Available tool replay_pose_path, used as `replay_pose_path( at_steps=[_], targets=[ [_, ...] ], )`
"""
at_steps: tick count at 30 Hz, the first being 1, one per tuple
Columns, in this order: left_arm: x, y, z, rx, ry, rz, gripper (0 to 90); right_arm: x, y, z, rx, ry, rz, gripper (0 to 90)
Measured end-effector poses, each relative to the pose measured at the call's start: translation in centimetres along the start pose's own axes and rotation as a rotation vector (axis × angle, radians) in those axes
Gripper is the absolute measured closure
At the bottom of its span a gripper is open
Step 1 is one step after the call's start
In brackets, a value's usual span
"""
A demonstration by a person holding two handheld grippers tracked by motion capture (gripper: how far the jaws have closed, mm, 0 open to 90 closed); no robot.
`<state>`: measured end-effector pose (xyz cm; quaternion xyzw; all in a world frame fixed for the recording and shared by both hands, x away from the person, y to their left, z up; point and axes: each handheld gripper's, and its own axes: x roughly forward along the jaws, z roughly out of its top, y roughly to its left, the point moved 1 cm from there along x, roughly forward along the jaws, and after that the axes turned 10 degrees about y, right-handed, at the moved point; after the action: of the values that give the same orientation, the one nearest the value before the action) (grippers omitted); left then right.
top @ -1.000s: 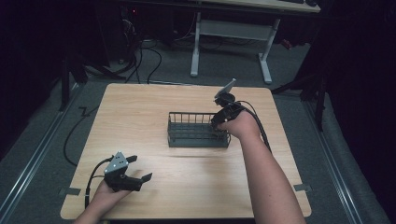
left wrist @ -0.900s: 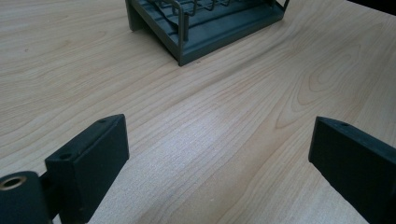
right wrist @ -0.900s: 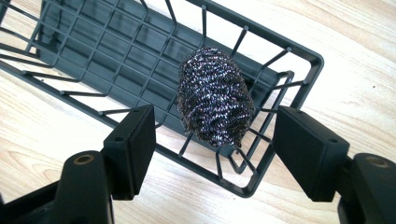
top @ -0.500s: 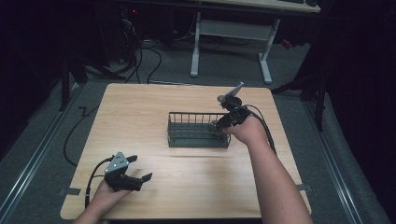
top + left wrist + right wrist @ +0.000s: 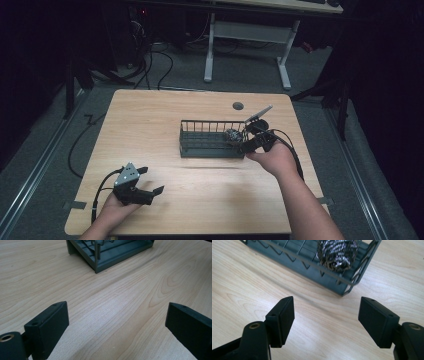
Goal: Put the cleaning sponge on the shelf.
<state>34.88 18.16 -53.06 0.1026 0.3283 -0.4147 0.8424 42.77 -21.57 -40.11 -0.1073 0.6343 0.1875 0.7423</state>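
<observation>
A dark wire basket (image 5: pixel 207 150) stands on the wooden table (image 5: pixel 150 120), right of its middle. A steel-wool scrubber (image 5: pixel 232 135) lies inside at the basket's right end. My right gripper (image 5: pixel 246 144) hovers just outside the basket's near right corner. It is open, its jaws have just been opening, and nothing is between them. The right gripper view has the scrubber (image 5: pixel 337 253) behind the basket's wire wall (image 5: pixel 322 272), beyond my right gripper (image 5: pixel 326 315). My left gripper (image 5: pixel 151 180) rests open near the front left edge. From my left gripper (image 5: pixel 117 320), the basket corner (image 5: pixel 110 261) is farther off.
A round cable hole (image 5: pixel 238 106) sits in the tabletop behind the basket. Beyond the table stands a white-legged desk (image 5: pixel 247 35), with cables (image 5: pixel 165 55) on the grey floor. Bare wood stretches between the two grippers.
My right hand has drawn back from over the basket's right end toward the near side, stopping at the basket's front right corner. The left gripper has stayed put.
</observation>
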Motion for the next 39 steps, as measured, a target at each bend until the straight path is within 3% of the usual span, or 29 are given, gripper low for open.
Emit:
replay_pose_path(
  at_steps=[14,19,26,31,39],
  targets=[
    [0.2,-0.1,0.0,0.007,0.009,0.002,5.7,1.7,0.4,-4.1,-0.002,-0.083,-0.012,28.7],
    [0.2,-0.1,0.0,0.006,0.008,0.002,5.7,2.9,0.5,-5.8,-0.026,-0.165,-0.015,29.9],
    [0.2,-0.3,0.0,0.011,0.013,0.0,5.7,5.3,0.5,-8.7,-0.04,-0.292,0.017,31.3],
    [0.3,-0.4,0.0,0.016,0.017,-0.001,5.7,7.1,0.7,-10.8,-0.061,-0.39,0.005,31.0],
    [0.4,-0.5,0.0,0.018,0.019,0.001,5.7,9.6,0.9,-13.5,-0.049,-0.505,-0.002,28.7]
  ],
)
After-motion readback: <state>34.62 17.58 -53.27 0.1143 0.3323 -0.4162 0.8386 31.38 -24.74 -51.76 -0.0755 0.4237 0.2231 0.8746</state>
